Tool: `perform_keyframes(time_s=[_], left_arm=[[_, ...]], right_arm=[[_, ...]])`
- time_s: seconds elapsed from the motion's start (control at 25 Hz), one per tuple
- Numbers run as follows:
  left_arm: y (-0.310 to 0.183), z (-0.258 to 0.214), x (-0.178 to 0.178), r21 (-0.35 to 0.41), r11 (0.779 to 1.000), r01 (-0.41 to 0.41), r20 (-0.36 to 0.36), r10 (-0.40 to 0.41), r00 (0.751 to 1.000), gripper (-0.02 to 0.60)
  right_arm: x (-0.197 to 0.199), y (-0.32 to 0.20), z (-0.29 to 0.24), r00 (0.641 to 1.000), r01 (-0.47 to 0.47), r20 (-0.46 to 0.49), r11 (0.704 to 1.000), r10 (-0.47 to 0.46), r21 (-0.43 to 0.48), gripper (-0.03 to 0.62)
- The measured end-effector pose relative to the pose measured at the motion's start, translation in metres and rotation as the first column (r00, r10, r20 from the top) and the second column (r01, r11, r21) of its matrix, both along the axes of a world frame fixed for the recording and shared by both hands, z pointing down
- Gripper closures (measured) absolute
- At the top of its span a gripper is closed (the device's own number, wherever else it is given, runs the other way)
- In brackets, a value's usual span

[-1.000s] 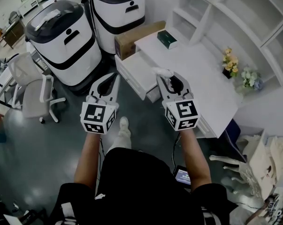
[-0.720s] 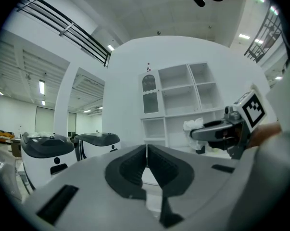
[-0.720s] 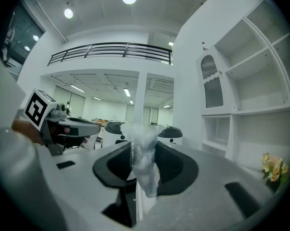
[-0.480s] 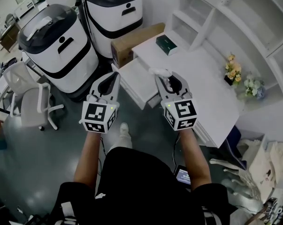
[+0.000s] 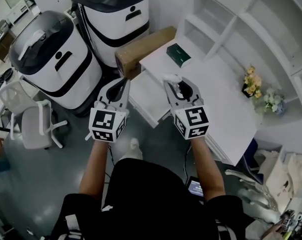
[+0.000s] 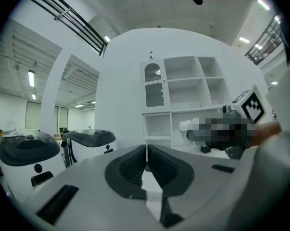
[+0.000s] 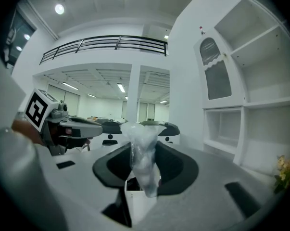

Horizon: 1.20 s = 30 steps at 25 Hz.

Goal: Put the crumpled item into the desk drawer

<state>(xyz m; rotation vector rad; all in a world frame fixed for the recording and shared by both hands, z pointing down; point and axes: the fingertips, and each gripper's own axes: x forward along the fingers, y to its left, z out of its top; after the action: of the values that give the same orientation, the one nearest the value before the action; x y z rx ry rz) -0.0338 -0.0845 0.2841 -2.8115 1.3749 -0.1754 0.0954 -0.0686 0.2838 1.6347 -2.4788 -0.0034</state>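
Two big white and black machines (image 5: 55, 64) stand by a white desk (image 5: 216, 91). The desk's drawer (image 5: 143, 86) is pulled out. The left gripper (image 5: 122, 83) is squeezed closed with nothing in it. The right gripper (image 5: 176, 84) pinches a crumpled piece of clear plastic (image 7: 144, 148), up in the air just beside the open drawer.

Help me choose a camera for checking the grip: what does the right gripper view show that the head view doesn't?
Right gripper view only: the right gripper's dark pads clamping the crumpled clear plastic wad. Head view only: the open white desk drawer and the green box. Both: the left gripper and the black-topped white bins.
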Motion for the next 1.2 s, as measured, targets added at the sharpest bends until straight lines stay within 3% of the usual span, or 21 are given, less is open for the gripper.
perform_keyframes(time_s=[0.52,0.84,1.2], left_arm=[[-0.091,0.003,-0.021,-0.020,0.998,-0.059,-0.007,0.059,0.998,0.574],[-0.118,0.016,-0.032,-0.033,0.994,-0.101,-0.007,0.101,0.995,0.574],[-0.134,0.045,-0.023,-0.101,0.985,-0.137,-0.019,0.135,0.991,0.574]], right_arm=[[-0.028,-0.086,0.001,0.999,-0.044,-0.006,0.999,0.044,-0.016,0.476],[-0.039,-0.108,0.018,0.996,-0.087,-0.019,0.995,0.086,-0.041,0.476],[-0.034,-0.121,0.046,0.994,-0.105,-0.047,0.989,0.101,-0.101,0.474]])
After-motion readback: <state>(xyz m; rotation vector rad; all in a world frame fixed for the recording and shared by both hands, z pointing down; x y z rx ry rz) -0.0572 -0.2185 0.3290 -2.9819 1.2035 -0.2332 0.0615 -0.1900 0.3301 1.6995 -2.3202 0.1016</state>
